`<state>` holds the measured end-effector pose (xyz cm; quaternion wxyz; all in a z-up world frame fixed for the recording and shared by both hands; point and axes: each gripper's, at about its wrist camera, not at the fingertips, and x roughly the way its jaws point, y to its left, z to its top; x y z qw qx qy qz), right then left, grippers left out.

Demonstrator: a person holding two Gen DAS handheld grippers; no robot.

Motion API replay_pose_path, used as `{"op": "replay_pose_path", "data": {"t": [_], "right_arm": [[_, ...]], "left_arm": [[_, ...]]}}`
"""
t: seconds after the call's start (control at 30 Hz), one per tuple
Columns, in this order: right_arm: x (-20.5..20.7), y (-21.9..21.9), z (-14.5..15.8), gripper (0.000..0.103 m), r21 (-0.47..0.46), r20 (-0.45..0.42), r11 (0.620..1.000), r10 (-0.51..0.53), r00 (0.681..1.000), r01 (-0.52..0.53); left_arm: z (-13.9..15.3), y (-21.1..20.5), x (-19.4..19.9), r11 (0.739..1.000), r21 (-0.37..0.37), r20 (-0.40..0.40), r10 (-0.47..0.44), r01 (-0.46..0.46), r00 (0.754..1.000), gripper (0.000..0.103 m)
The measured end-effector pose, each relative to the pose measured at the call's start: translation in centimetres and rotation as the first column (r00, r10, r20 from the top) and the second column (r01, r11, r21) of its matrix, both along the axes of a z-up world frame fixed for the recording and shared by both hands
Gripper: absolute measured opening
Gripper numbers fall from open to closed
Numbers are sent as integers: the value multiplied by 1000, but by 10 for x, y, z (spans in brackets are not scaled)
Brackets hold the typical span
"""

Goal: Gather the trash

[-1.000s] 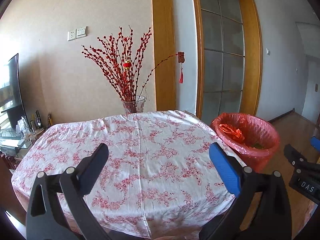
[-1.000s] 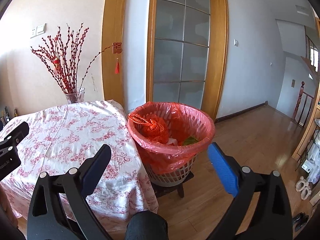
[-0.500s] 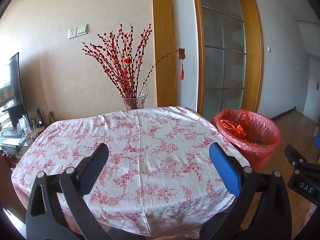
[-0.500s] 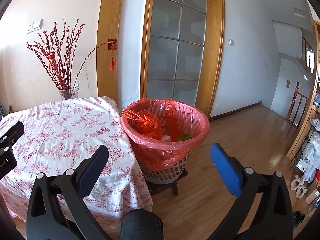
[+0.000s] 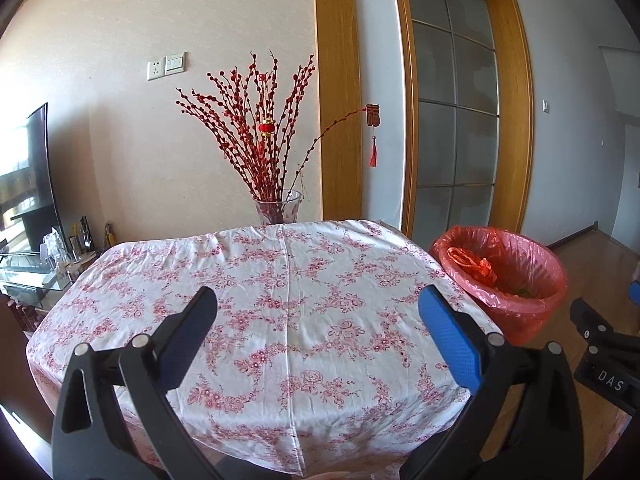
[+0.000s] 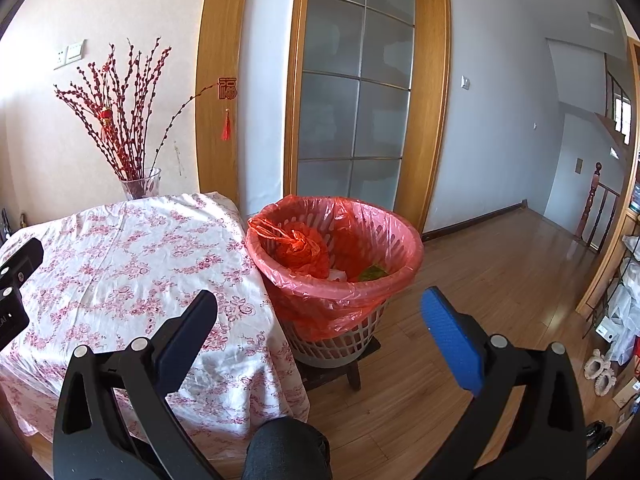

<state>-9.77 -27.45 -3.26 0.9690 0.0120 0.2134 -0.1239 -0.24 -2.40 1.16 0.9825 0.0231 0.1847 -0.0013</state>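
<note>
A white basket lined with a red plastic bag (image 6: 340, 280) stands on a low dark stool right of the table; the bin (image 5: 516, 300) also shows in the left wrist view. Inside it lie a knotted orange-red bag (image 6: 298, 250) and green and white scraps. My left gripper (image 5: 318, 320) hangs open over the near edge of the floral tablecloth (image 5: 280, 300), holding nothing. My right gripper (image 6: 320, 320) is open in front of the bin, empty. No loose trash shows on the cloth.
A glass vase of red berry branches (image 5: 276, 208) stands at the table's far edge. A wooden-framed glass door (image 6: 352, 100) is behind the bin. A TV (image 5: 28, 176) and a cluttered stand are at left. A person's knee (image 6: 288, 448) is at the bottom. Shelves and slippers (image 6: 600, 368) are at right.
Both grippers have drawn back and tilted up a little, so the table and bin sit lower and farther in view. Both stay open and empty.
</note>
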Motion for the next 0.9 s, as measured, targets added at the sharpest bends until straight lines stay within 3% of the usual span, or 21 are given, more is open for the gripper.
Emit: {"op": "replay_pose_path", "data": {"t": [0.9], "right_arm": [[1,2,-2,101,3,-5,1000,7,1000,-7]], "left_arm": [[0,3,1,1000,-8,-2,10,-10,1000,98]]}}
